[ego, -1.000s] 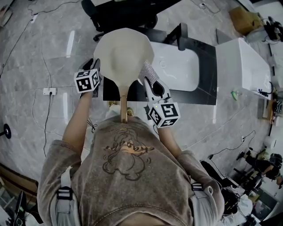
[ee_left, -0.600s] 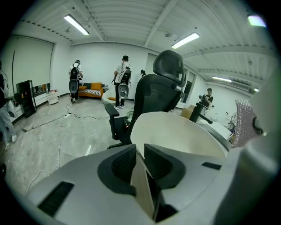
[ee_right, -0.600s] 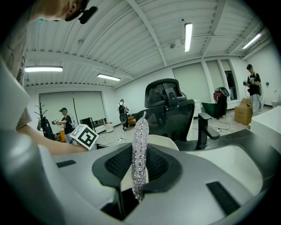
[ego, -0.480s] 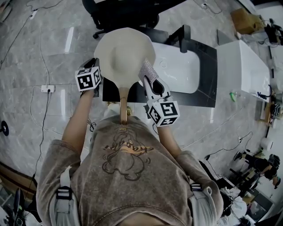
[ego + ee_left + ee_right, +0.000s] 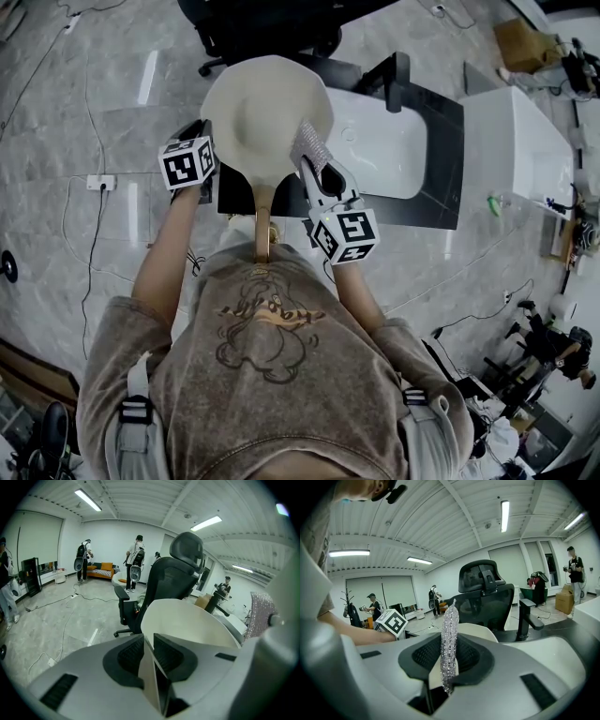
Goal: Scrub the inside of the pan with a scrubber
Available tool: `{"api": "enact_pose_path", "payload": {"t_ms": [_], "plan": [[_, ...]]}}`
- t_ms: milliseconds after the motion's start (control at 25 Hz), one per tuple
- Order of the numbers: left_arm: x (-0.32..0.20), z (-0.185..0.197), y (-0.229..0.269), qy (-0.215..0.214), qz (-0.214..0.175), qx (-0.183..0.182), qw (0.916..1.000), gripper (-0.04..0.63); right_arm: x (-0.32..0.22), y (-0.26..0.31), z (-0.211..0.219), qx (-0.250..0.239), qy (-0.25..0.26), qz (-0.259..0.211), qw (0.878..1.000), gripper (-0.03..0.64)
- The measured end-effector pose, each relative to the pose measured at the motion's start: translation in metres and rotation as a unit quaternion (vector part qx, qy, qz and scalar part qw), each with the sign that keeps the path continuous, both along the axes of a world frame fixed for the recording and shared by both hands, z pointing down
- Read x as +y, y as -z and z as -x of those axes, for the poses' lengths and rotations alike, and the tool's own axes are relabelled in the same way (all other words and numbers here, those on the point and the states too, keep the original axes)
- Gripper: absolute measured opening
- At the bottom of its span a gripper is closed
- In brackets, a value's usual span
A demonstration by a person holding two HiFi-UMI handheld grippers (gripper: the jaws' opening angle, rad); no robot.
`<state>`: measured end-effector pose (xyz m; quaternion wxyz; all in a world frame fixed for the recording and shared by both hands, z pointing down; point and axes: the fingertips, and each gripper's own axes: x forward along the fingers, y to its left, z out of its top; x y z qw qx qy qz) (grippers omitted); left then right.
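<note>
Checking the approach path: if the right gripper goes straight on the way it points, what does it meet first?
Most likely the pan: the scrubber held in the right gripper leads toward its rim. The gap between them is unclear.

pan [image 5: 265, 112]: matt cream, smooth | scrubber [image 5: 312, 148]: sparkly mesh, perhaps metallic | floor [image 5: 84, 112]: glossy

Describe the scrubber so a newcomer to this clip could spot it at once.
Start at the white sink set in the dark counter, then the cream pan held up beside it. By the pan's right rim, the right gripper clamps the scrubber: a flat, glittering silver mesh pad, the only sparkly thing there.
</note>
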<state>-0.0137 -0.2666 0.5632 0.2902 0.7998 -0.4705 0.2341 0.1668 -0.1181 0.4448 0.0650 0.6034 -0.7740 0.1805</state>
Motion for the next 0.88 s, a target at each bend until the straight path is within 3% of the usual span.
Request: {"api": "enact_pose_path", "payload": {"t_ms": [480,880], "plan": [[-0.005,-0.001,-0.002,0.025,0.026,0.038,0.9986,0.064,-0.008,-0.006,0.005,0.002,0.015,0.008,1.0,0.089],[-0.006,-0.001,-0.003,0.014,0.035,0.041,0.9984,0.063,-0.085,-0.025,0.07,0.068,0.149,0.016,0.986,0.089]]}}
